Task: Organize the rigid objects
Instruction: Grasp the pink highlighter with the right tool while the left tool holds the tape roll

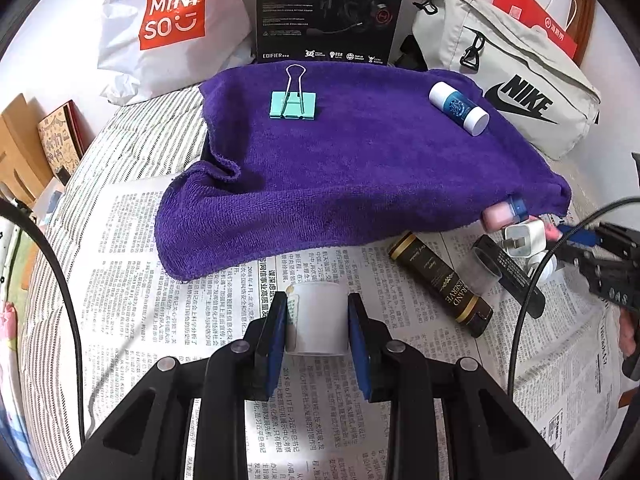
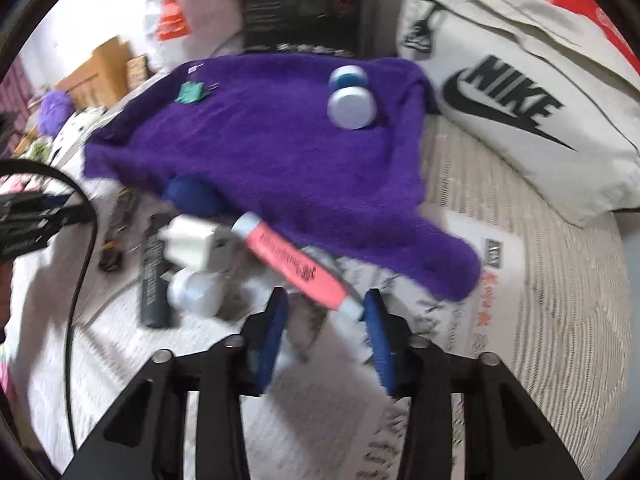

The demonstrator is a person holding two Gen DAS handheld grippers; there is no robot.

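Purple towel edge overhangs newspaper; pink tube seemingly beneath.

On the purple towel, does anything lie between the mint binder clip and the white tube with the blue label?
No. In the left wrist view the stretch of purple towel between the binder clip and the white tube is bare cloth.

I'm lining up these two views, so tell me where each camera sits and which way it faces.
Left wrist: sits on the left gripper, looking down and forward over the newspaper to the purple towel; its jaws are shut on a white cup.
Right wrist: sits on the right gripper, facing the same towel; a pink tube lies between its jaws, blurred.
Shared: towel, green clip, white bottle, grey bag.
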